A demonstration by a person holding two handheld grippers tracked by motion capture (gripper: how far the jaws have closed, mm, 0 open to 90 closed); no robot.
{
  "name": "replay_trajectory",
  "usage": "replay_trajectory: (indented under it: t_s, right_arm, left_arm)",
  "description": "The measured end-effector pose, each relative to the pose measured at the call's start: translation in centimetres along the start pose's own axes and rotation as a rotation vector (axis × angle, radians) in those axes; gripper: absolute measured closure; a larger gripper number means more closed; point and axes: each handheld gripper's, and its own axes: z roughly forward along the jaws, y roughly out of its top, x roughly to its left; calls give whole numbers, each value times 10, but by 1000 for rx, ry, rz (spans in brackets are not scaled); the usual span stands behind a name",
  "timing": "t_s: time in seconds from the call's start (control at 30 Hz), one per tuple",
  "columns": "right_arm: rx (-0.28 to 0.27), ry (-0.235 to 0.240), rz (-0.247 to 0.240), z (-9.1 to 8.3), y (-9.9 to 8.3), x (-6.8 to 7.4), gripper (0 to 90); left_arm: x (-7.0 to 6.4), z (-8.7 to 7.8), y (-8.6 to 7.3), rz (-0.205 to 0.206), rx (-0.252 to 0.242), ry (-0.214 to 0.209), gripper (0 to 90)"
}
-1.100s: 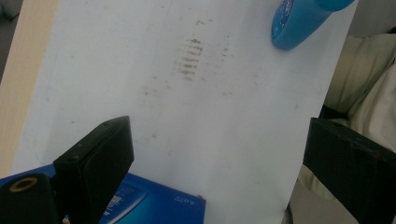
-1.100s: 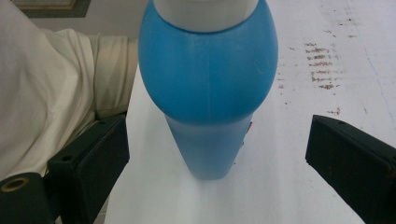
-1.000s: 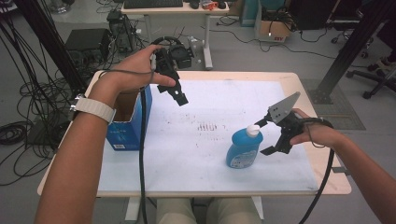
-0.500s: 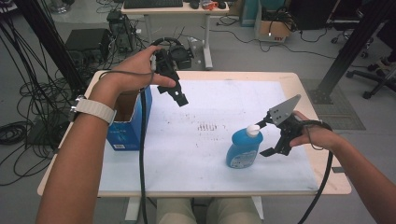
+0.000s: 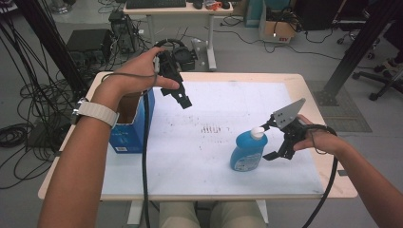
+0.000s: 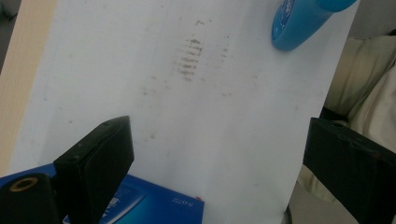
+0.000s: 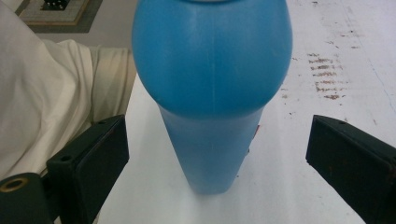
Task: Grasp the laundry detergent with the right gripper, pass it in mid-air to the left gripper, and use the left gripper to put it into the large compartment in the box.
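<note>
Bottle (image 5: 248, 151) upright on table (image 5: 190, 156); smooth plastic, likely slippery, moderately heavy. Right hand-held gripper (image 5: 269, 140) jaws apart, flanking it; grip narrower lower body. Left hand-held gripper (image 5: 183, 99) apart, idle.

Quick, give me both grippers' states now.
Left gripper: open, empty, above the white table.
Right gripper: open, jaws either side of the upright blue plastic bottle, not clamped.

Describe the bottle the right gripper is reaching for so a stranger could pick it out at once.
Start at the white sheet that covers the wooden table, then look to its near right part, next to the right gripper. There the blue bottle stands upright, between that gripper's open fingers. Unlike the square blue box at the left edge, it is rounded, with a white cap.
</note>
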Motion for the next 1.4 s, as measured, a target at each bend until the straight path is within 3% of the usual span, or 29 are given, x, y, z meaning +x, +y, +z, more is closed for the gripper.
replay_trajectory:
  t_s: [1.4]
  right_arm:
    - [11, -9, -3, 4, 0, 1, 64]
  left_arm:
    - [2, 2, -3, -17, 1, -2, 89]
